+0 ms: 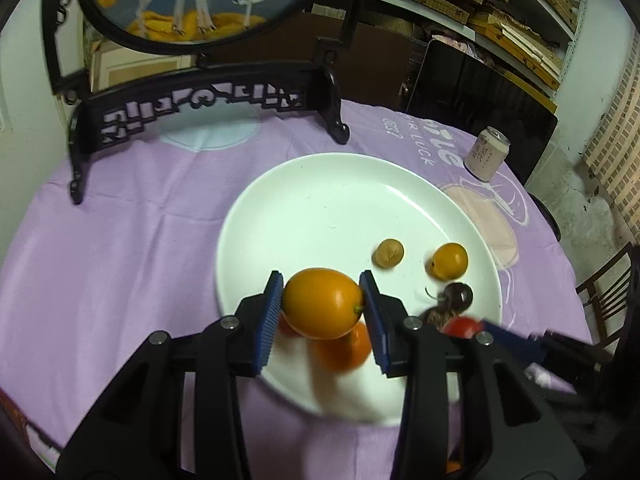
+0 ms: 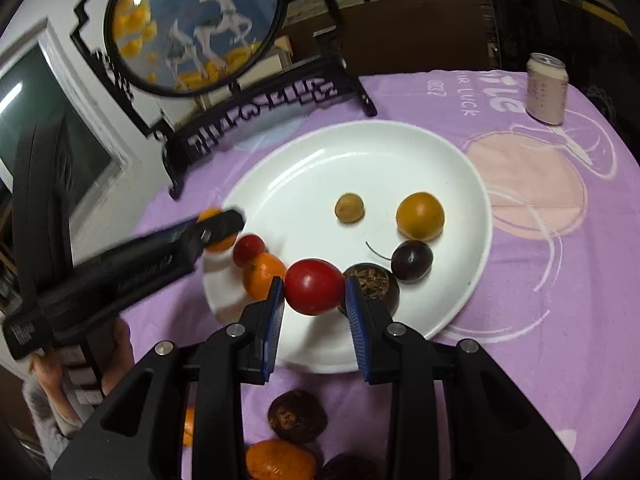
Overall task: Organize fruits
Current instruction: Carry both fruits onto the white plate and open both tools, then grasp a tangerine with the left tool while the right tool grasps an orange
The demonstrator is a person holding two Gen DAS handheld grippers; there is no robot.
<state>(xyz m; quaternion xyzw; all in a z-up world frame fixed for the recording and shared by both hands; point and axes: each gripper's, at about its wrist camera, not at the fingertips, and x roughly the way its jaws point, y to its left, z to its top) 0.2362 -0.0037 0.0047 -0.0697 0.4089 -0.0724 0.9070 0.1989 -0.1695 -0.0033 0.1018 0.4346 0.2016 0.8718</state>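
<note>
My left gripper (image 1: 322,303) is shut on an oval orange-yellow fruit (image 1: 322,302), held above the near edge of the white plate (image 1: 332,184). My right gripper (image 2: 315,287) is shut on a red cherry tomato (image 2: 314,286) over the plate's (image 2: 320,160) near part. On the plate lie a small tan fruit (image 2: 349,208), a round yellow fruit (image 2: 420,216), a dark cherry with a stem (image 2: 412,260), a brown dried fruit (image 2: 374,280), a small orange (image 2: 264,274) and a small red fruit (image 2: 249,249). The left gripper (image 2: 218,226) shows at the plate's left rim.
A purple cloth (image 1: 140,240) covers the round table. A black carved stand with a round painted screen (image 1: 200,96) rises at the back. A pale drink can (image 1: 486,154) stands at the back right. Loose fruits lie on the cloth near me: a dark brown one (image 2: 298,416) and an orange one (image 2: 280,460).
</note>
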